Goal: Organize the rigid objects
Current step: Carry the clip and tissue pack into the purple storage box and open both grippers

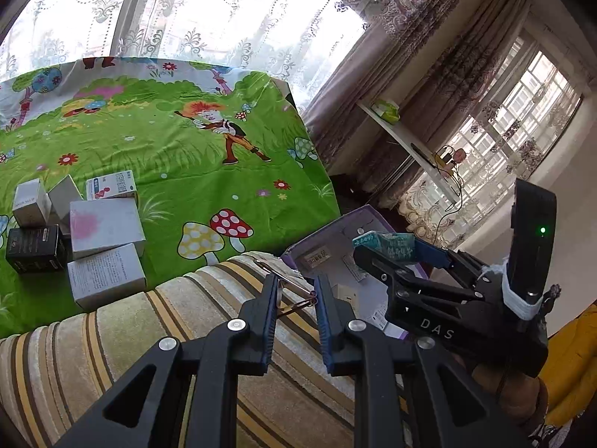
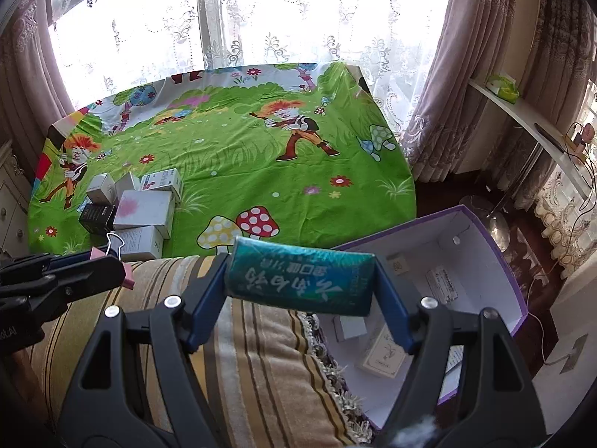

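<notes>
My left gripper [image 1: 296, 291] is shut on a pink binder clip [image 2: 126, 270]. In the left wrist view only the clip's wire handles [image 1: 298, 300] show between the pads, above a striped cushion [image 1: 168, 328]. My right gripper [image 2: 300, 274] is shut on a teal tissue pack [image 2: 298, 283], held crosswise over the near left edge of an open purple box [image 2: 485, 231]. That pack [image 1: 388, 244] and the right gripper [image 1: 377, 252] also appear right of my left fingers. Several small cartons lie in the purple box [image 1: 358, 216]. More cartons [image 1: 104, 227] sit grouped on the green cartoon cloth [image 1: 194, 156].
The cloth-covered table [image 2: 242, 156] stands against a lace-curtained window. The striped cushion [image 2: 253, 343] lies between me and the table, with the purple box to its right on the dark floor. A white shelf [image 2: 522, 119] with a green pack and cables runs along the right wall.
</notes>
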{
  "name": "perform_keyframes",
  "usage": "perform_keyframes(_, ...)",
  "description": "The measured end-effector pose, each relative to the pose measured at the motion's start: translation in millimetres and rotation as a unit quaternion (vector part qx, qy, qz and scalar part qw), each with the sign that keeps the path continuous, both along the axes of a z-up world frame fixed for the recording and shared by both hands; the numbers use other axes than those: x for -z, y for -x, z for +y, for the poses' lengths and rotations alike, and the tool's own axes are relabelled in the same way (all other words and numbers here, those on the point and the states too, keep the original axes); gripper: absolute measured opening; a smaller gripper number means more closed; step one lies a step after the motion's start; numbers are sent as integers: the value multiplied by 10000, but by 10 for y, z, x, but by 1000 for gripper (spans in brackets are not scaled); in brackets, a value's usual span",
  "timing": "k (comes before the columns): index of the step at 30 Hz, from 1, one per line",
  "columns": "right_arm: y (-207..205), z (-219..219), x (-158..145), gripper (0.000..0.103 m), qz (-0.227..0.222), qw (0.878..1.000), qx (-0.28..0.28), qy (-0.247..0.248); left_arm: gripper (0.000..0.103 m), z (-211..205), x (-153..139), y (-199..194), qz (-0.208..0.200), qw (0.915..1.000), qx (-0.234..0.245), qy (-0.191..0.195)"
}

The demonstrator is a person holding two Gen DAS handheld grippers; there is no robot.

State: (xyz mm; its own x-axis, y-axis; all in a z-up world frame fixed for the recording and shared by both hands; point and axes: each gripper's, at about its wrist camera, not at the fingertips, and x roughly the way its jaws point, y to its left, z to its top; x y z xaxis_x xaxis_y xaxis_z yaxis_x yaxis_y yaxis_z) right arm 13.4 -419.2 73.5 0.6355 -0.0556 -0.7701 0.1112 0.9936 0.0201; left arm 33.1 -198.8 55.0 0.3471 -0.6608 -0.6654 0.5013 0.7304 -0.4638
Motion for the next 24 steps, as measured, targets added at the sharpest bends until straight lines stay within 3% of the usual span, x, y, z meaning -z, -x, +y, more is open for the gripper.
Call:
perform_keyframes(16, 249, -842, -25, 77, -48, 9945, 1030, 175, 21, -746, 52, 258, -20, 9959, 905, -22)
perform_keyframes(18, 259, -876, -18, 78, -40, 9940, 1081, 165, 23, -808, 65, 280, 33, 9940, 1092, 40)
perform_keyframes(22, 266, -927, -6, 80, -10, 9927, 1195, 147, 48, -793, 73, 289, 70, 9944, 1052, 53)
perform_keyframes(24, 274, -943, -5, 81, -2, 9922, 1236, 172, 49, -753, 75, 273, 110, 9951, 982, 90)
